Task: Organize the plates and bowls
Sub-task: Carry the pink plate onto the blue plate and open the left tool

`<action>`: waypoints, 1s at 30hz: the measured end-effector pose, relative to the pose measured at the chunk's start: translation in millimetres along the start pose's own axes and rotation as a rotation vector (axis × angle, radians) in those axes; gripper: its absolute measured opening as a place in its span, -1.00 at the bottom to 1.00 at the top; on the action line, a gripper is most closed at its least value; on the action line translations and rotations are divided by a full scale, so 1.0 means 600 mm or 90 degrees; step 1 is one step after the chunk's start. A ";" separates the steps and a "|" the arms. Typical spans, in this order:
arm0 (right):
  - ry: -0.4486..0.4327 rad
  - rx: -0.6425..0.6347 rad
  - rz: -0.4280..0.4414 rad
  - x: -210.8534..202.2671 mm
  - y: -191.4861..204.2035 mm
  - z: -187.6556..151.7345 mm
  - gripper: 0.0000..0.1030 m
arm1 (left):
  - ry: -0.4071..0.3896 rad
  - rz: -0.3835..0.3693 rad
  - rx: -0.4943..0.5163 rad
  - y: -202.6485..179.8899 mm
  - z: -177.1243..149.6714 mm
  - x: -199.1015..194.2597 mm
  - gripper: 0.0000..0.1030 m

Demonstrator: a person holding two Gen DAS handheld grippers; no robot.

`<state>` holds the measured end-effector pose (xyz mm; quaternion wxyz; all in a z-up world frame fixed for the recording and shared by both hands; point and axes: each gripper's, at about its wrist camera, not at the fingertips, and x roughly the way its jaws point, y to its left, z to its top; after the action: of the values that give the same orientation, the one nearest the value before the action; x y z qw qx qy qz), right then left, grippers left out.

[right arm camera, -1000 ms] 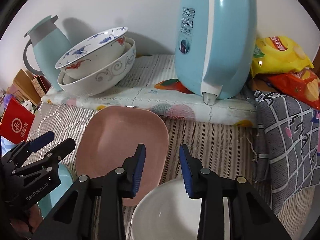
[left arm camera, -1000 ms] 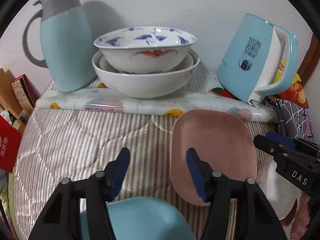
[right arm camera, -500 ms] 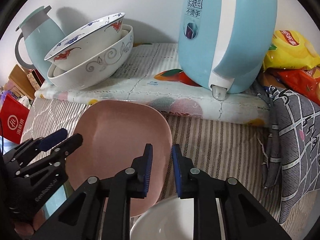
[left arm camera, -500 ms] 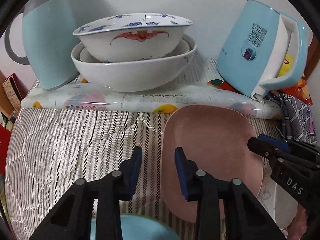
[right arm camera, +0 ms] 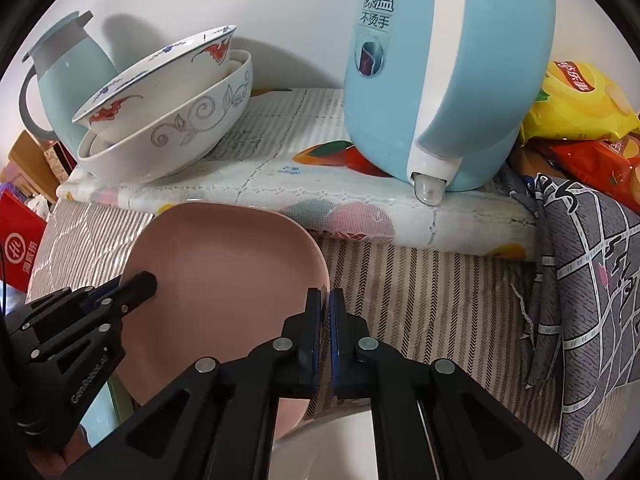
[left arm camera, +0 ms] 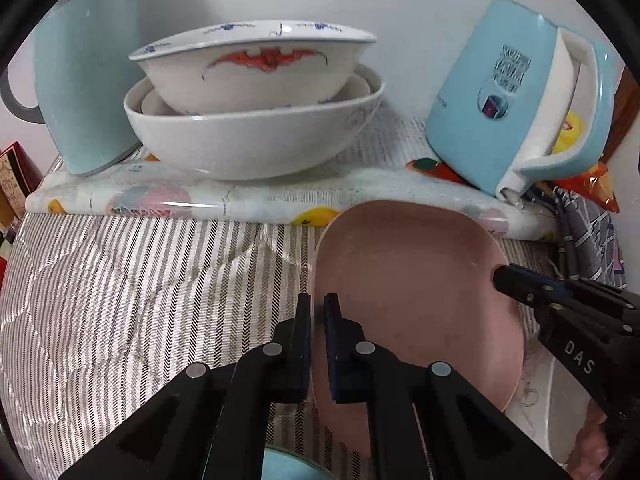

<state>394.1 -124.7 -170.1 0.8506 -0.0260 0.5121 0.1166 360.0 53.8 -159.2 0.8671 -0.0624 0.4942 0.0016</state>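
A pink square plate [left arm camera: 412,292] lies on the striped cloth; it also shows in the right wrist view [right arm camera: 224,280]. My left gripper [left arm camera: 317,308] is shut on the plate's left rim. My right gripper [right arm camera: 325,304] is shut on its right rim. A painted bowl [left arm camera: 256,68] sits nested in a larger white bowl [left arm camera: 256,140] on the raised shelf behind; the larger bowl also shows in the right wrist view [right arm camera: 176,132]. A white bowl [right arm camera: 328,452] lies under my right gripper and a blue dish [left arm camera: 288,466] under my left.
A teal jug [left arm camera: 84,92] stands left of the bowls. A blue kettle [right arm camera: 444,68] stands on the shelf at the right. Snack bags [right arm camera: 580,108] and a grey checked cloth [right arm camera: 588,280] lie at the far right. A red box [right arm camera: 18,244] is at the left edge.
Both grippers have moved forward and closed from open onto opposite rims of the pink plate.
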 end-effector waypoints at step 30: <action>-0.085 -0.049 0.059 -0.169 0.125 -0.073 -0.94 | -0.063 0.031 -0.067 0.098 -0.096 -0.205 -0.88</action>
<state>294.2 -76.5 -96.4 0.8747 -0.0269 0.4503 0.1771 243.9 113.1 -88.9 0.8856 -0.0958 0.4515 0.0514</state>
